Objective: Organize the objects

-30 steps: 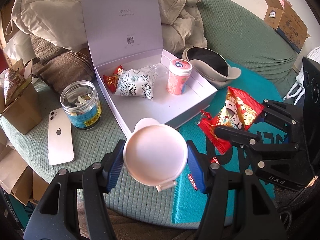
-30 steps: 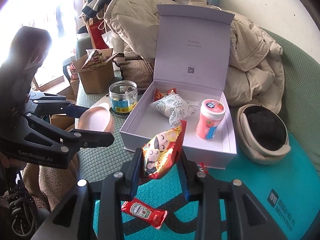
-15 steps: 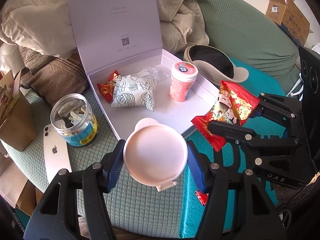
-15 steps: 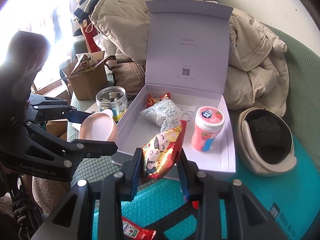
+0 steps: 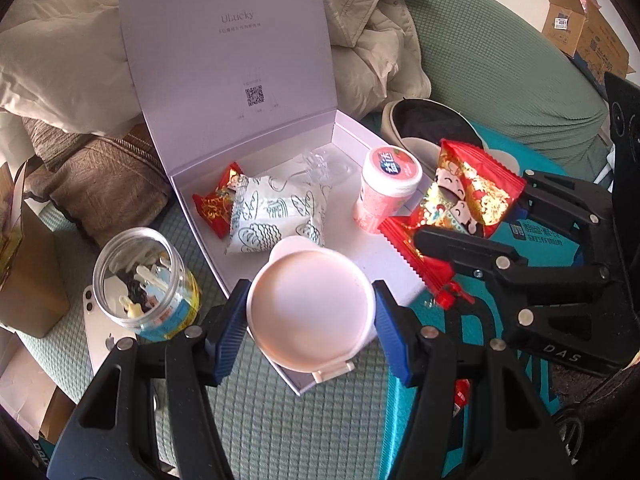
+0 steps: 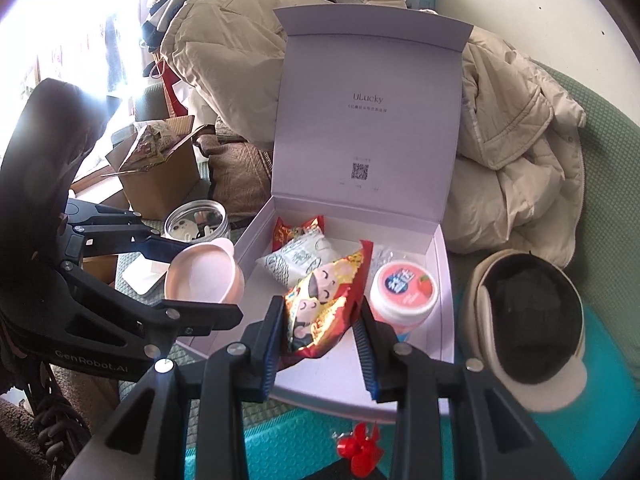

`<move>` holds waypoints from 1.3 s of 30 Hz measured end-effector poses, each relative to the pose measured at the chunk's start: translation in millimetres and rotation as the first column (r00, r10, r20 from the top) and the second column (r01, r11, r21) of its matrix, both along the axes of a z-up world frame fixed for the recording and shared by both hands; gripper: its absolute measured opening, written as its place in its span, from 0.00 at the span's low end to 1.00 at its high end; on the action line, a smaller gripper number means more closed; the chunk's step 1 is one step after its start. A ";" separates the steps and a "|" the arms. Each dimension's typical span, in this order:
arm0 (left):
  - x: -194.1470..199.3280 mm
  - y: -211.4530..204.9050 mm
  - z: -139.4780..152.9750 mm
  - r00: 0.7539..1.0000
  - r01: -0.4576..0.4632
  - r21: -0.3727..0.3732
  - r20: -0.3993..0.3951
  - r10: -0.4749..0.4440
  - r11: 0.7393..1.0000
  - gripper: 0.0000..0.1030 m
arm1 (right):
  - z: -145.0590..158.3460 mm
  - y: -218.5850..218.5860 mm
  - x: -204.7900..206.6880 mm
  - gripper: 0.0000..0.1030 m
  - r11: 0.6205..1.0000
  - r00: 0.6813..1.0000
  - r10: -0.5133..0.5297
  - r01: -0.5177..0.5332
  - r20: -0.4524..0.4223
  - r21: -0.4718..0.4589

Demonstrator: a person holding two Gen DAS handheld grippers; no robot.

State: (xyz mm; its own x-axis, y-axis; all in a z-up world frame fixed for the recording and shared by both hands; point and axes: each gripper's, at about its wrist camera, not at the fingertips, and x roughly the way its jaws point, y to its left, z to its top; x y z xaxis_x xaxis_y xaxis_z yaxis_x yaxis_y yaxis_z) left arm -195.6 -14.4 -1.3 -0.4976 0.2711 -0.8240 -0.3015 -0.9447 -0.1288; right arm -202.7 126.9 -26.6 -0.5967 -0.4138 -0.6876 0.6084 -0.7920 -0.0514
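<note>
1. At the far left, a brown cardboard box sits on the green textured cover, with a white phone lying flat just beside it.
2. A clear jar with small bits inside stands upright by the phone, just left of the white box's outer wall.
3. The left tool is clenched on a round pink case, its blue pads pressing both sides; the case hangs over the near left corner of the white box.
4. The white box lies open, its lid standing upright against a beige padded jacket.
5. Inside the box, at the back left, a small red packet lies partly under a white patterned pouch.
6. A crumpled clear wrapper lies behind the pouch, and a pink tub with a white lid stands upright toward the right side of the box.
7. The right tool is clenched on a red and gold snack packet, held upright above the box's near right part, just beside the pink tub.
8. A beige slipper rests to the right of the box, on the teal mat.
9. A small red wrapper lies on the teal mat below the right tool.
</note>
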 end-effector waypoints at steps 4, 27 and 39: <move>-12.6 0.6 1.5 1.000 0.004 -0.005 -0.009 -0.004 1.000 0.56 | 4.6 -4.0 -13.3 0.33 1.000 1.000 0.010 -0.010 -0.018 0.004; -89.5 -4.6 4.0 0.997 -0.030 -0.035 -0.067 0.027 0.999 0.56 | 12.5 -24.3 -94.3 0.33 1.000 0.999 -0.015 0.016 -0.040 0.026; -115.8 -3.0 -25.6 0.997 -0.071 -0.033 -0.018 0.071 0.997 0.56 | -19.3 -24.4 -124.0 0.33 0.995 0.998 -0.053 0.051 0.015 0.088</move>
State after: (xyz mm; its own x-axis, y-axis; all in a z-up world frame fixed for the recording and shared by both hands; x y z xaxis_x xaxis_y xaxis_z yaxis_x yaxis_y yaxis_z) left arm -311.4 -17.4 -26.9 -0.5286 0.2072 -0.8232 -0.2353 -0.9675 -0.0924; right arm -326.7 102.6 -45.9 -0.6038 -0.3200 -0.7301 0.5677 -0.8156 -0.1121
